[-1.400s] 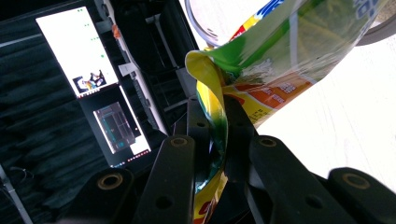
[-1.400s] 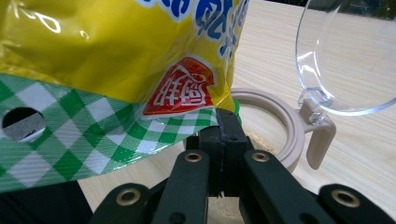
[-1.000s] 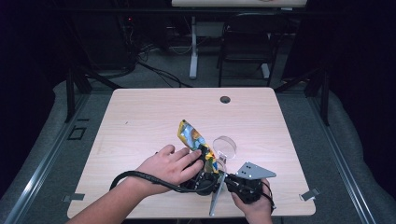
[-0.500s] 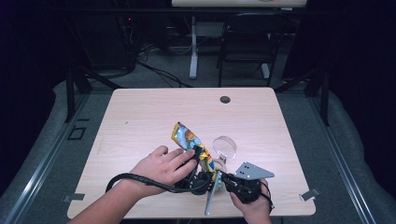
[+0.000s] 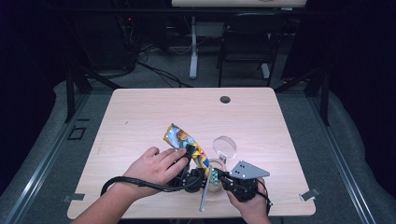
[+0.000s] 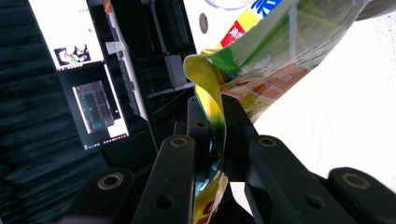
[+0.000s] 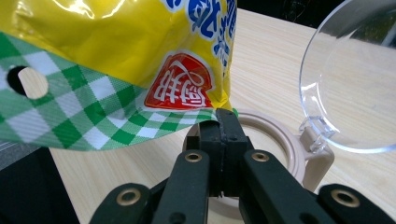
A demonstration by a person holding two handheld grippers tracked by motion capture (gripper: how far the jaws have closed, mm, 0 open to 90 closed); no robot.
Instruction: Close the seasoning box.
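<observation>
A yellow snack bag (image 5: 183,140) with a green checked top strip is held tilted above the table's front, between both grippers. My left gripper (image 5: 189,153) is shut on the bag's folded edge (image 6: 218,135). The right gripper (image 5: 215,177) is shut on the corner of the checked strip (image 7: 223,121). Right under that corner sits a small round beige container (image 7: 285,140) whose clear flip lid (image 7: 355,79) stands open. In the high view the container (image 5: 217,164) lies partly behind the bag, its lid (image 5: 224,145) just beyond it.
The wooden table (image 5: 140,116) has a dark cable hole (image 5: 225,99) near its far edge. Both hands work close to the front edge. A chair (image 5: 243,51) and a desk leg stand beyond the table. Lit screens (image 6: 70,28) hang off to the side.
The bag has swung left and lower, its far end now pointing more toward the table's left. The left hand shifted left with it. The right hand stayed in place.
</observation>
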